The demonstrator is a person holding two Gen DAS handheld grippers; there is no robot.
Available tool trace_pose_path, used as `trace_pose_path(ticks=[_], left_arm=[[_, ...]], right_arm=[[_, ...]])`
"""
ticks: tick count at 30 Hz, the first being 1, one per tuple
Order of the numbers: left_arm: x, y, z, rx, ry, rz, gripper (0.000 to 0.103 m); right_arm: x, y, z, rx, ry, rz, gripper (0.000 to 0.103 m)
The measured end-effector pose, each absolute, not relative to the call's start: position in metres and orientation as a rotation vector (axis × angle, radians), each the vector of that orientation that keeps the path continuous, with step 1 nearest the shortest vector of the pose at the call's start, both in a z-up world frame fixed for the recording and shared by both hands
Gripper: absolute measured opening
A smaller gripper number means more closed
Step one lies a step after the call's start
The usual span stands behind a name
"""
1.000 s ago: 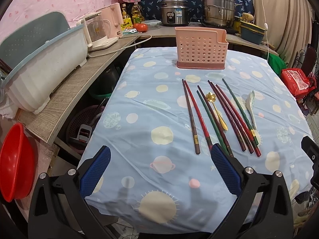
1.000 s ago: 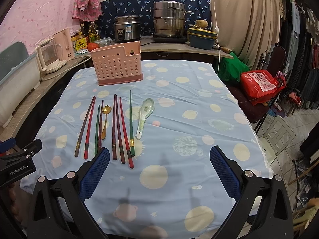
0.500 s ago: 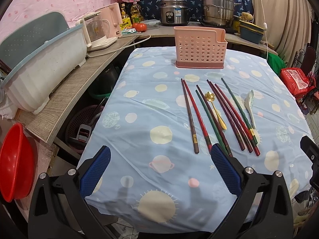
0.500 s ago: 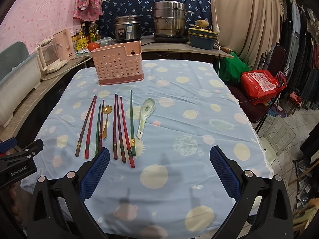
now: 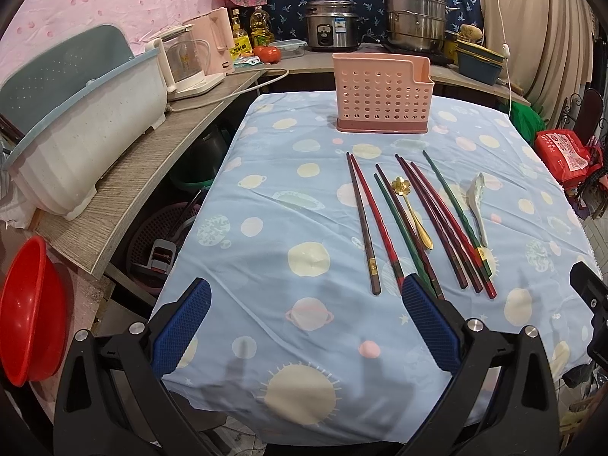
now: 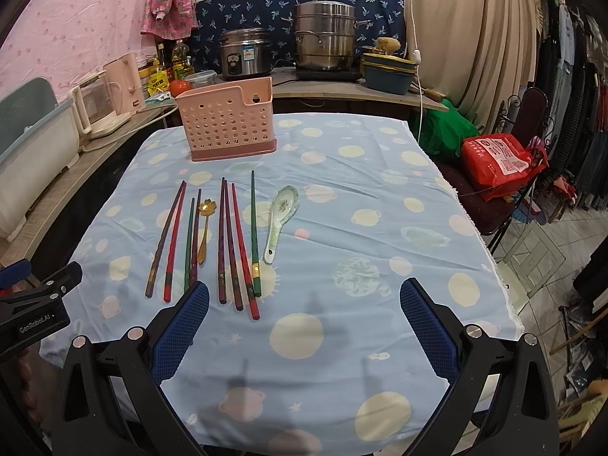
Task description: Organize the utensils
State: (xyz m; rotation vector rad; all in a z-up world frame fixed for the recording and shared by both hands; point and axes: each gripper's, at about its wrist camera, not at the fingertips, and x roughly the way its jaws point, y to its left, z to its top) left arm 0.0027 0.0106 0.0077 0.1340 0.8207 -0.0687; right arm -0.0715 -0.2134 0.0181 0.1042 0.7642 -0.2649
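- Left tool (image 5: 304, 323): jaws spread wide, holding nothing, above the near edge of the counter (image 5: 266, 197). Its right pad sits just over the near ends of the chopsticks (image 5: 402, 224).
- Right tool (image 6: 304, 323): jaws spread wide, holding nothing. Its left pad overlaps the near ends of the chopsticks (image 6: 228, 235); the rest lie ahead of it, towards the basket (image 6: 228, 121).
- Count: eight chopsticks in a loose row, lengthwise towards the basket; one gold spoon (image 5: 412, 209) among them; one ceramic spoon (image 6: 279, 220) just right of the row, apart from it.
- One pink perforated basket, upright, beyond the far tips of the row.
- Surface: blue cloth with planet print.
- Room: behind the basket, a shelf with rice cooker (image 6: 245, 53) and steel steamer (image 6: 326, 36); left of it, a kettle (image 5: 190, 60).
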Motion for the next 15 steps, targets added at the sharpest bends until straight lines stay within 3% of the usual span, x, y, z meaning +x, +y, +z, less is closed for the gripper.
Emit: trace_pose_path(ticks=[15], left_arm=[[0.0027, 0.0105, 0.0076, 0.135, 0.821, -0.069, 0.096]], right_arm=[[-0.0714, -0.2139, 0.0184, 0.106, 0.764, -0.265, 0.097]])
